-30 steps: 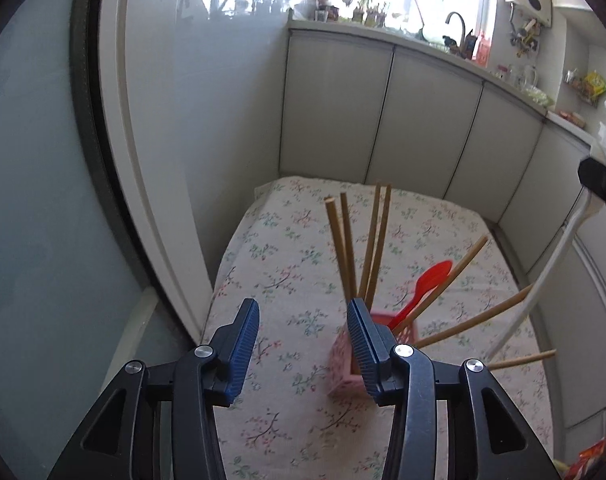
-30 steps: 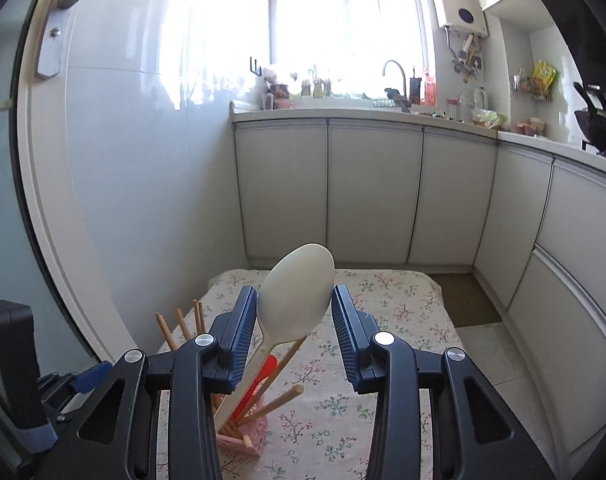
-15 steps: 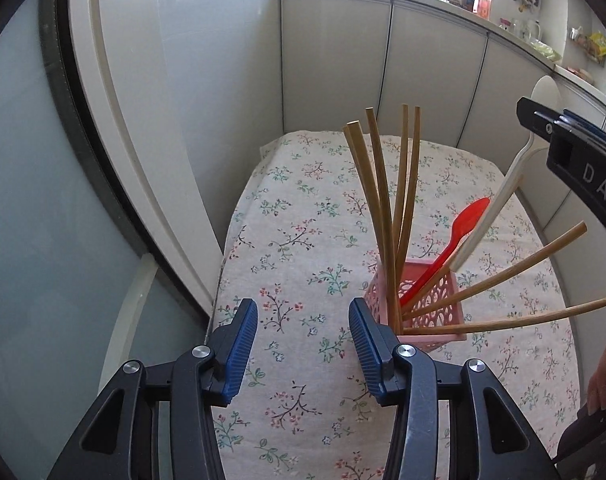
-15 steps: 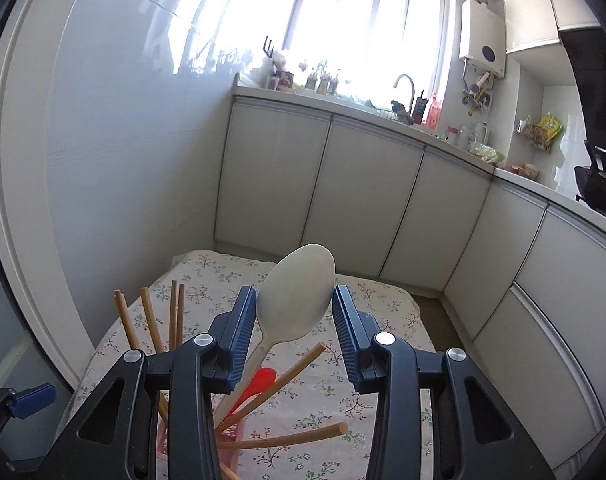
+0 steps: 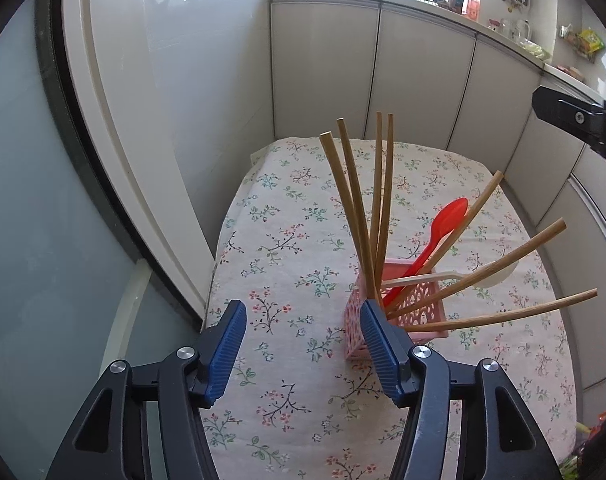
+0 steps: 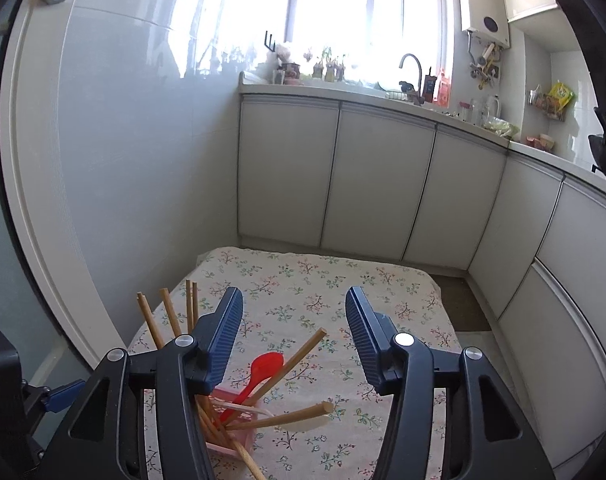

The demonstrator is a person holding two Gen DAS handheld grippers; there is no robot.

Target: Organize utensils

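The pink plastic basket with holes in its sides (image 5: 399,308) sits on the flowery tablecloth (image 5: 287,248), just in front of the left gripper (image 5: 303,344) and a bit to its right, and low down under the right gripper (image 6: 293,338). Both grippers have their blue fingers wide apart and hold nothing. The brown wooden chopsticks (image 5: 359,216), the red plastic spoon (image 5: 435,236) and the white plastic spoon (image 5: 443,278) all stick up and lean out to the right, but the white spoon's bowl is partly hidden behind a chopstick.

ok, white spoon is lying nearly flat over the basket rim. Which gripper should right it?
Right gripper: open, directly above the white spoon and pink basket. Left gripper is open but beside the basket.
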